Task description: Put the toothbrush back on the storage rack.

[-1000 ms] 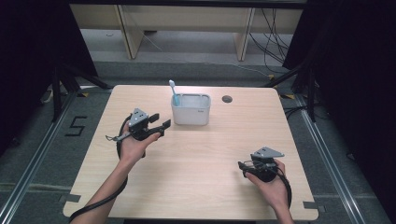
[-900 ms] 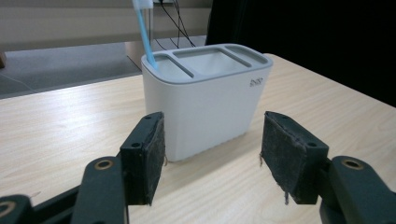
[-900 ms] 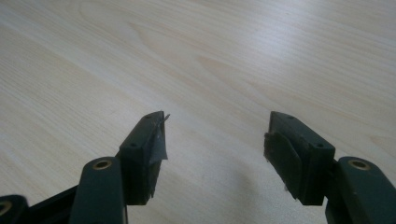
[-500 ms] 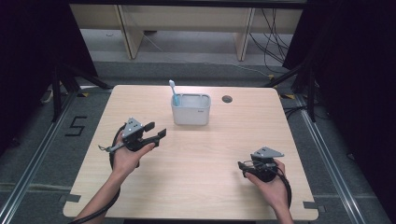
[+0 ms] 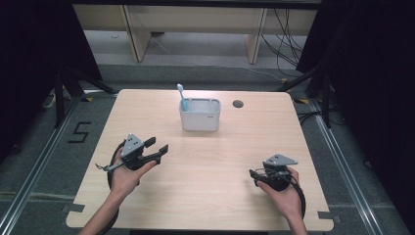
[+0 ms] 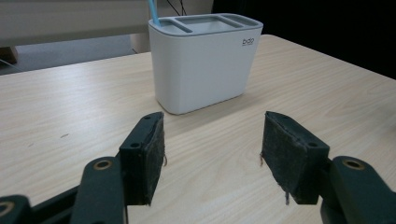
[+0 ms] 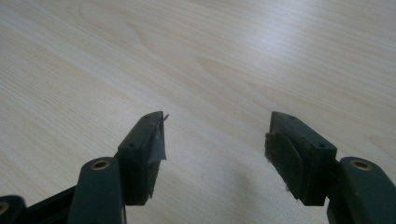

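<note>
A white toothbrush holder [image 5: 200, 114] stands at the back middle of the wooden table [image 5: 210, 196]. A blue toothbrush [image 5: 182, 97] stands upright in its left slot. The holder [image 6: 205, 60] is also in the left gripper view, straight ahead of the jaws, with the blue handle [image 6: 153, 12] rising from it. My left gripper [image 5: 157, 146] is open at the table's left, empty, pointing toward the holder and well short of it. My right gripper [image 5: 253, 175] rests low at the front right, open, with bare wood between its jaws [image 7: 215, 154].
A small dark round hole [image 5: 238, 104] sits in the tabletop right of the holder. Shelving legs and cables stand on the floor beyond the far edge. Black cables loop from both grippers near the front edge.
My left gripper has drawn back from beside the holder toward the front left of the table. The right gripper has stayed put.
</note>
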Available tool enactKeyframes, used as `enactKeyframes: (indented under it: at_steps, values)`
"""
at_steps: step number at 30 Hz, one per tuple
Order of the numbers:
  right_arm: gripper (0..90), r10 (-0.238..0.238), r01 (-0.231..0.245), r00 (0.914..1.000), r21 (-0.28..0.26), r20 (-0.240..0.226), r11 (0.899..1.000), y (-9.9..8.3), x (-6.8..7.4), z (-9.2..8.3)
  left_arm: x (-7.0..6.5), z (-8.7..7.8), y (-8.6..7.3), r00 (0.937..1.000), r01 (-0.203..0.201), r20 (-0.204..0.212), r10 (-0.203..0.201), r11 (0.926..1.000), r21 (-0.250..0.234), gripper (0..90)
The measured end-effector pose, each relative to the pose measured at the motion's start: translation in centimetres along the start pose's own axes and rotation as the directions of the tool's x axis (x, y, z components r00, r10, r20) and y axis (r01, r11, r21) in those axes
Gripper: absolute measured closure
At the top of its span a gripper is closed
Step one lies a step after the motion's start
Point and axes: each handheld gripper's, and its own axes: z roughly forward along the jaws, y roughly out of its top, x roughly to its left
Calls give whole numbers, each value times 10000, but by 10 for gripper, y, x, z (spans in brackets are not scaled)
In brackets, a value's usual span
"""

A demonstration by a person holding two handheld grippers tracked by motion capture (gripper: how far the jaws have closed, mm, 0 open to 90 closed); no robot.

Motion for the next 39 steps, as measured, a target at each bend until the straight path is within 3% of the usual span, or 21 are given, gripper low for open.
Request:
enactKeyframes:
  at_steps: [7, 16, 28, 30, 33, 39]
  values:
    - [376, -13, 13, 10000, -26, -1, 10000, 0, 0, 0, 1, -11, -14, 9998, 36, -172, -39, 9999, -155, 395]
    - [374, -150, 151, 9999, -38, 68, 9999, 0, 0, 0, 7, -22, -37, 9979, -323, -563, 316, 9994, -119, 395]
    - [373, -140, 139, 9998, -71, -116, 9999, 0, 1, 1, 14, -30, -54, 9972, -208, -733, 170, 9985, -511, 390]
    - [373, -358, 357, 9993, -92, -109, 9993, 0, 0, 3, 15, -31, -55, 9964, -214, -828, 179, 9989, -415, 388]
    - [373, -108, 108, 9999, -62, -36, 9999, 0, 1, 2, 18, -32, -60, 9957, -98, -925, 51, 9987, -498, 386]
    - [373, -58, 58, 10000, 48, -25, 10000, -1, 0, 1, 20, -33, -63, 9951, -78, -989, 12, 9978, -663, 384]
